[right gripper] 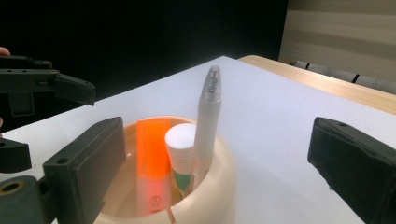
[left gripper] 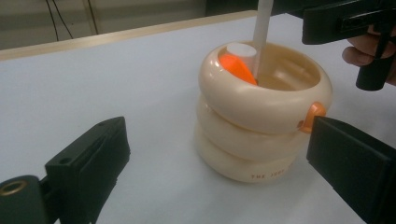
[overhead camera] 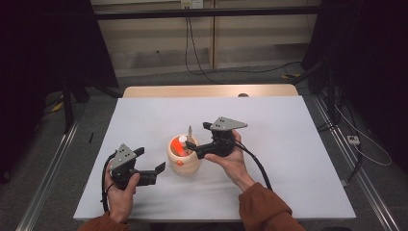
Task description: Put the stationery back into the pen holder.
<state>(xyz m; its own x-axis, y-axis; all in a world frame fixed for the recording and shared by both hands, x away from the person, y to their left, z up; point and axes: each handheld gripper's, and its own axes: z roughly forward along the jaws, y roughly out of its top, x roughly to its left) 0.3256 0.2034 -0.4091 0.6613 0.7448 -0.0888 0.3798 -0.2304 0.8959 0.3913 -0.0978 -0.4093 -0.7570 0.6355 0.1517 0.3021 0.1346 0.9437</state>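
Both open, empty: left gripper (overhead camera: 153,171) lower left, right gripper (overhead camera: 191,146) over centre holder (left gripper: 261,126). Could tip if pen (right gripper: 206,122) snags.

A: What stands in the way on the table (overhead camera: 288,144)?

B: Just the holder (overhead camera: 183,161) near the middle. A pen (overhead camera: 190,133) sticks up out of it, with an orange marker (right gripper: 153,154) and a white tube (right gripper: 181,144) beside it.

A: Room around the holder?

B: Bare table behind it and far to its right. The left gripper (overhead camera: 153,172) sits just left of it, jaws apart; the right gripper (overhead camera: 193,146) hangs over its right rim, jaws spread.
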